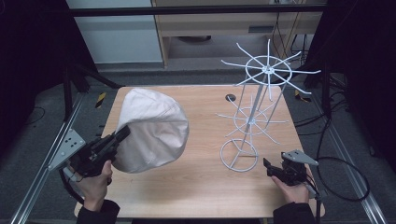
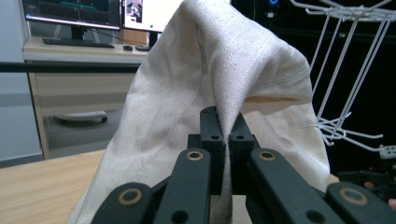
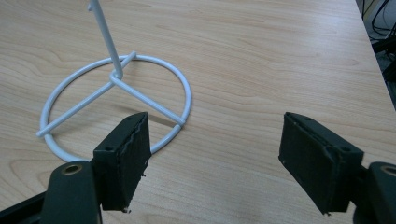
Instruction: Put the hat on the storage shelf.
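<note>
Left claw (image 2: 224, 135) pinches cloth (image 2: 210, 74); cloth hides rack (image 2: 345, 70) partly.

Cream, off-white cloth bag (image 1: 152, 128) with a fine woven texture at nine o'clock; white wire rack (image 1: 254, 112) at three o'clock; pale wood-grain table (image 1: 205, 177) beneath; black left gripper (image 1: 122, 135), black right gripper (image 1: 267, 165).

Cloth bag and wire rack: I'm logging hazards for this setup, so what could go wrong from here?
1. The left gripper pinches only a thin fold of the cloth bag, so it may slip free.
2. The white wire rack looks light and stands unheld; the right gripper is open, so snagged cloth might tip it.
</note>
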Demonstrator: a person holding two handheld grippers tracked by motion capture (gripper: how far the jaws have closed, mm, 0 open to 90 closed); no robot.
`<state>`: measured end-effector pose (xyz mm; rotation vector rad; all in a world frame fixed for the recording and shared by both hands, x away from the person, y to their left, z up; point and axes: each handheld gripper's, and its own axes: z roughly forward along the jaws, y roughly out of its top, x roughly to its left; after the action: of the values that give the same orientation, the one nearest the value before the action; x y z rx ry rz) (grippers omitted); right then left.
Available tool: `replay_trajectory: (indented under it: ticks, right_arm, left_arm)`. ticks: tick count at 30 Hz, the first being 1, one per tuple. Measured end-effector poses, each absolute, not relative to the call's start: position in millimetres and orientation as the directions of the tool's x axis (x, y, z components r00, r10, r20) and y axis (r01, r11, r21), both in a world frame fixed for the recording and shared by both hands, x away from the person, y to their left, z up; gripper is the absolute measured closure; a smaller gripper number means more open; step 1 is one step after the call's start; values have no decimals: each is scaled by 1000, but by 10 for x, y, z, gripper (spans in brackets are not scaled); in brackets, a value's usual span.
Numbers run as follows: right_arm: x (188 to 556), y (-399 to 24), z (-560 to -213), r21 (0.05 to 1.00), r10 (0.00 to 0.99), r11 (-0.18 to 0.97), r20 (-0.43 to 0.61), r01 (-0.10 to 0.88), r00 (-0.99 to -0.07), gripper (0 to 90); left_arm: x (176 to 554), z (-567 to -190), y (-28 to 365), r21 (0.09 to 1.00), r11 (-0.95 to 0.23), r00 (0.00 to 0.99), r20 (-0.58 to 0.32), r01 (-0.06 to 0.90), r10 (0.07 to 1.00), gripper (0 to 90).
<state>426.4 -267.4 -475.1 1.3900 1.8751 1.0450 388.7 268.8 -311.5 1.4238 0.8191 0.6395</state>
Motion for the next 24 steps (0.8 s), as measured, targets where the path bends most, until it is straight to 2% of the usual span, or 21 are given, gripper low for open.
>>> replay_trajectory:
  ticks: [24]
  right_arm:
    - [4265,-2681,-4768,848,958,152,0,508,-288,247]
  left_arm:
    - [3954,-2869,2477,979,203,649,-148,-11,746,884]
